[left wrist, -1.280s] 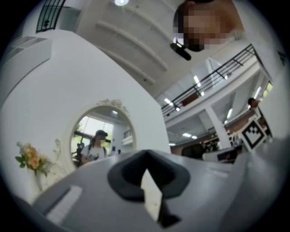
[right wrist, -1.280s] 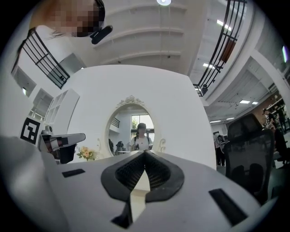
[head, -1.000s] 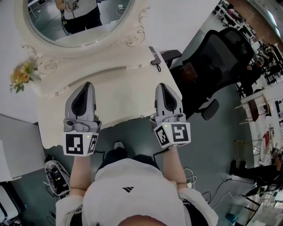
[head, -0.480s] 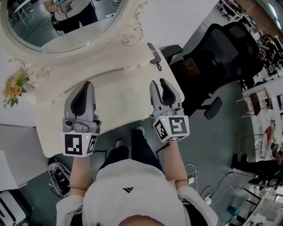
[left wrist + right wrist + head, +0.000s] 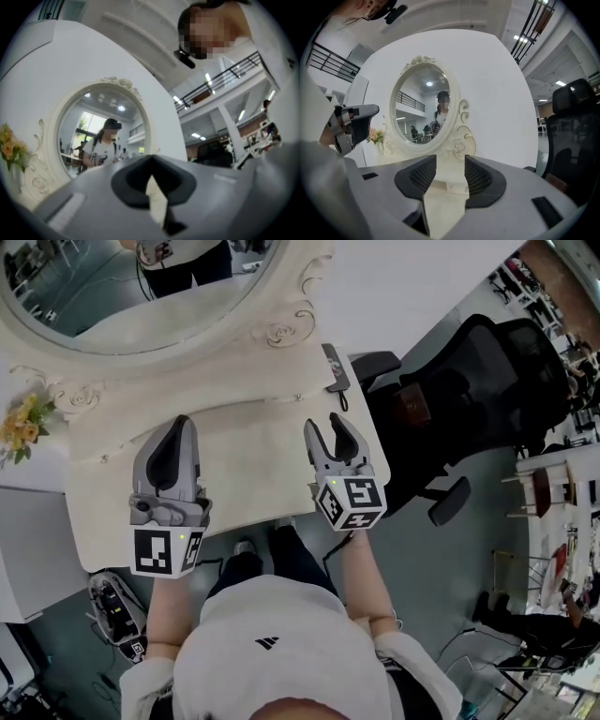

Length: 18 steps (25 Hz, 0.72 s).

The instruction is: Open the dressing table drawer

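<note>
The cream dressing table [image 5: 248, 460] carries an oval mirror [image 5: 112, 287] behind a raised tier with small drawers. One small drawer front [image 5: 456, 186] with its knob [image 5: 300, 397] lies straight ahead of my right gripper [image 5: 324, 423]. Its jaws are opening with nothing between them, and they hover over the right part of the tabletop. My left gripper [image 5: 177, 426] is shut and empty over the left part of the tabletop. In the left gripper view its pads [image 5: 140, 180] meet below the mirror [image 5: 101, 131].
A black strapped object [image 5: 333, 367] lies at the table's back right corner. A black office chair [image 5: 469, 399] stands close on the right. Yellow flowers [image 5: 21, 423] sit at the far left. A device with cables [image 5: 112, 601] lies on the floor under the table's left edge.
Both grippers moved forward over the tabletop toward the mirror. The right gripper's jaws went from shut to spread apart, and it sank lower; the left stayed shut.
</note>
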{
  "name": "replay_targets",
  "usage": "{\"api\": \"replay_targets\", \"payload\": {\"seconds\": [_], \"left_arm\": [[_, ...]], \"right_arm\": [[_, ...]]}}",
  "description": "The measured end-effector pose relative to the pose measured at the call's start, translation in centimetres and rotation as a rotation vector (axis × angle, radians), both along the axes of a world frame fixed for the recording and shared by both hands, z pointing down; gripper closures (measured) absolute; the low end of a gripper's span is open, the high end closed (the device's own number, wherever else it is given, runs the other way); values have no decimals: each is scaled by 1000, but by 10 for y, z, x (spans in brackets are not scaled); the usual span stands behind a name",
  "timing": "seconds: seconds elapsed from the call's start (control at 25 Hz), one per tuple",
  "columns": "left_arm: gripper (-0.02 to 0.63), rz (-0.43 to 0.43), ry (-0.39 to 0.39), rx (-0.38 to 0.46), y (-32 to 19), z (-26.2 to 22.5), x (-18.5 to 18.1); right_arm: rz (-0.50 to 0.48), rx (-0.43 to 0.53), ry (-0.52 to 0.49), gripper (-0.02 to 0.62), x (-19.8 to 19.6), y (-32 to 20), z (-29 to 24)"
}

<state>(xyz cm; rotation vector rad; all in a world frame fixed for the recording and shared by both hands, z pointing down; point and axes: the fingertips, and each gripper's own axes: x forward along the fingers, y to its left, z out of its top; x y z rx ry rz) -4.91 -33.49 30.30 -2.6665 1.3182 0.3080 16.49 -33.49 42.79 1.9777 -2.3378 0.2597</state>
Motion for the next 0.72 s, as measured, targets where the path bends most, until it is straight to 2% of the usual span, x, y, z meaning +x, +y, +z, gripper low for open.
{"api": "replay_targets", "payload": {"seconds": [0.2, 0.72], "left_arm": [[598, -51, 6, -12, -16, 4, 6], [598, -196, -8, -44, -33, 16, 0]], "right_arm": [[-55, -93, 16, 379, 7, -27, 37], [-131, -302, 16, 377, 17, -76, 125]]}}
